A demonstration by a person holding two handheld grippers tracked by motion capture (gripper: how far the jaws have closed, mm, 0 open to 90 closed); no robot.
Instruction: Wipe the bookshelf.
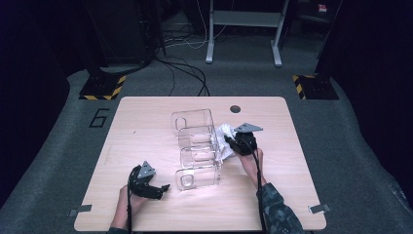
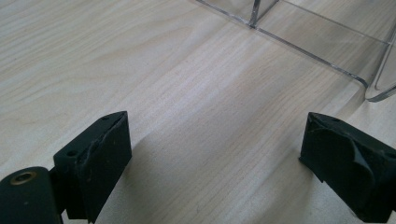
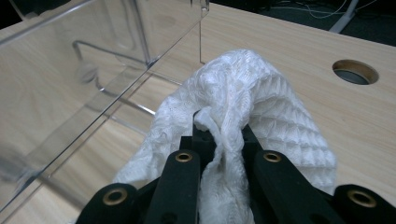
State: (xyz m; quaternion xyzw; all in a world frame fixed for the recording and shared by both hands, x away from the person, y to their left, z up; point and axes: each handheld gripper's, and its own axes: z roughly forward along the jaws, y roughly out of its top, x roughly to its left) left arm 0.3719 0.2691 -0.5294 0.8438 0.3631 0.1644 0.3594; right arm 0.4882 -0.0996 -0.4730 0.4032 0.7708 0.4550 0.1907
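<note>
Right gripper [image 1: 233, 141] clamping white cloth [image 3: 243, 98], jaws pinching bunched fold, holding it against right side of clear acrylic organizer [image 1: 197, 148] mid-table. Left gripper [image 1: 158, 189] resting near-left on wooden table [image 1: 146, 117], jaws standing apart, gripping nothing.

High view overhead facing forward-down, gripper views low and close, all sharing the table [image 1: 146, 117] and clear organiser [image 1: 197, 148]

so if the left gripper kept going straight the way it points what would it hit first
Probably the clear acrylic organizer. The left gripper, jaws open and empty, faces bare table with the organizer's base edge ahead; depth is hard to judge.
</note>
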